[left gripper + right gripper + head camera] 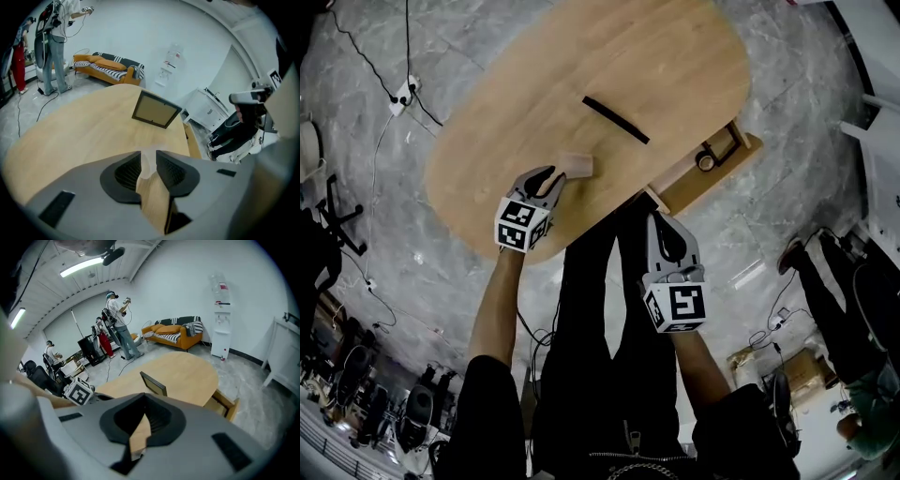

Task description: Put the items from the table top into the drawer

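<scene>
With the left gripper [553, 177] angled down at the near left part of the oval table [666, 56], its jaws stand moderately apart. The small pale wooden block [577, 165] sits right in their mouth, and I can't tell whether the pads touch it. The right gripper [663, 223] hangs off the near edge, jaws together with nothing between them.

Now the risks. The block is light and lies on smooth wood close to the near edge. If one jaw lands first, the block will probably skate or twist away and could drop to the floor. A grip on just its corner could let it pivot out during the lift. The open drawer [742, 148] is away on the right, so carrying the block there means crossing in front of the right gripper. A careless swing could also tip the upright picture frame [616, 120] standing mid-table.

From the head view you get the layout. The frame shows only as a thin dark bar from above, and a small ring-shaped thing, which I can't identify, already lies in the drawer. The left gripper view gives the frame's brown face and the block between the tips. The right gripper view shows the frame and drawer from the side and the people across the room, but not the block.
</scene>
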Demonstrator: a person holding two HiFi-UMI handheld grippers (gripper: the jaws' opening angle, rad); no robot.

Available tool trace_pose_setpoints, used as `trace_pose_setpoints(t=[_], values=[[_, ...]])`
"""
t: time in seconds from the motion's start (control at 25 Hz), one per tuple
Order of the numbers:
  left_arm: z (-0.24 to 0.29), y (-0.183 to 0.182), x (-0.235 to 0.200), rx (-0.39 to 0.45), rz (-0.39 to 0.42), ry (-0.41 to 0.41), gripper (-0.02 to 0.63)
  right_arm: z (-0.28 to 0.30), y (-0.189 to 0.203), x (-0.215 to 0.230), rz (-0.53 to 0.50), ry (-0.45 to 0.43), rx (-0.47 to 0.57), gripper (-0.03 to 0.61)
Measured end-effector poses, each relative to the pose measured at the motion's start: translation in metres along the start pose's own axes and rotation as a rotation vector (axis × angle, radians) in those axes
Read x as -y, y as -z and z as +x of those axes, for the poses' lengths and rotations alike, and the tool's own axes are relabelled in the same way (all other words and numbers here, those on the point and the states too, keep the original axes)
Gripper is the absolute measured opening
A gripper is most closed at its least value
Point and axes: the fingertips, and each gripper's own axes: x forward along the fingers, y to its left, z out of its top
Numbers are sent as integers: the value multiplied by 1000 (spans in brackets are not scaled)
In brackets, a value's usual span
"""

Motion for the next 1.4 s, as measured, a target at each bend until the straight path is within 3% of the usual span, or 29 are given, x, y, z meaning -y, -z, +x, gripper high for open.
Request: trace_pose_setpoints(t=[0.36, 0.6, 0.88, 1.4], values=[[11, 10, 2, 26, 0, 33, 95, 20, 43, -2, -11, -32, -25, 11], [11, 7, 21, 43, 24, 59, 46, 20, 71, 4, 31, -31, -50, 11], [9, -8, 54, 56, 93, 101, 21, 18, 74, 12, 66, -15, -44, 11], [43, -58, 133, 92, 133, 197, 20, -5, 64, 58, 142, 67, -6, 11]])
